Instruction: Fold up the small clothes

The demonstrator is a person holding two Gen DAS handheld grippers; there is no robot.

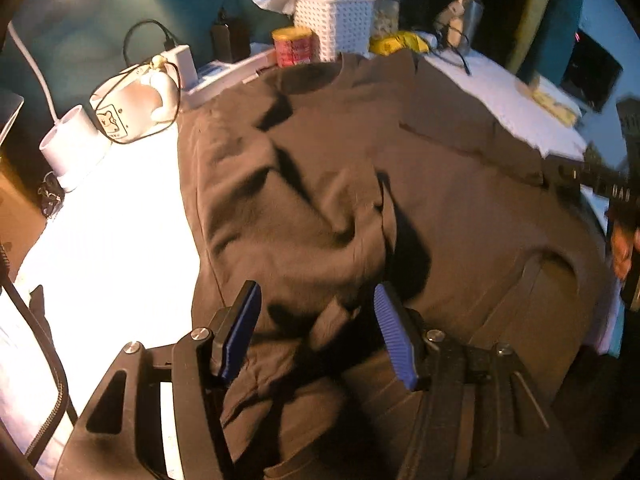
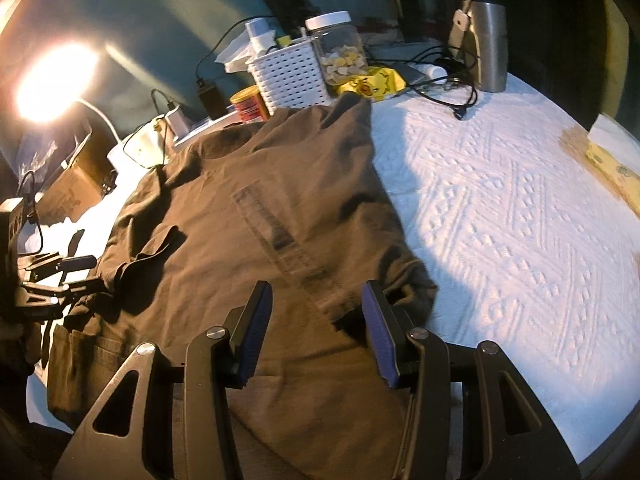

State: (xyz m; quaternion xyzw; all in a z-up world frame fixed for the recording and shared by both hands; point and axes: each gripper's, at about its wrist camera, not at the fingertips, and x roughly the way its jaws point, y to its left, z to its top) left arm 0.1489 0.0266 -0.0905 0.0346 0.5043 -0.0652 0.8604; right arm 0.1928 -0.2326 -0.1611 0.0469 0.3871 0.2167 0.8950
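Note:
A brown T-shirt (image 1: 360, 184) lies spread and wrinkled on the white textured table cover (image 2: 500, 208), collar toward the far clutter. It also shows in the right wrist view (image 2: 260, 208), with a faded print down its middle and its right side folded in. My left gripper (image 1: 316, 300) is open, its blue pads above the shirt's near, bunched part with nothing between them. My right gripper (image 2: 316, 296) is open over the shirt's near right edge. The left gripper shows at the left edge of the right view (image 2: 52, 280); the right one at the right edge of the left view (image 1: 616, 196).
At the far edge stand a white basket (image 2: 292, 76), a clear jar (image 2: 340, 48), a red can (image 1: 292, 46), a yellow bag (image 2: 372, 82), a steel flask (image 2: 484, 40), cables and a white mug (image 1: 132, 108). A lit lamp (image 2: 52, 84) stands at the left. A tissue box (image 2: 612, 160) lies far right.

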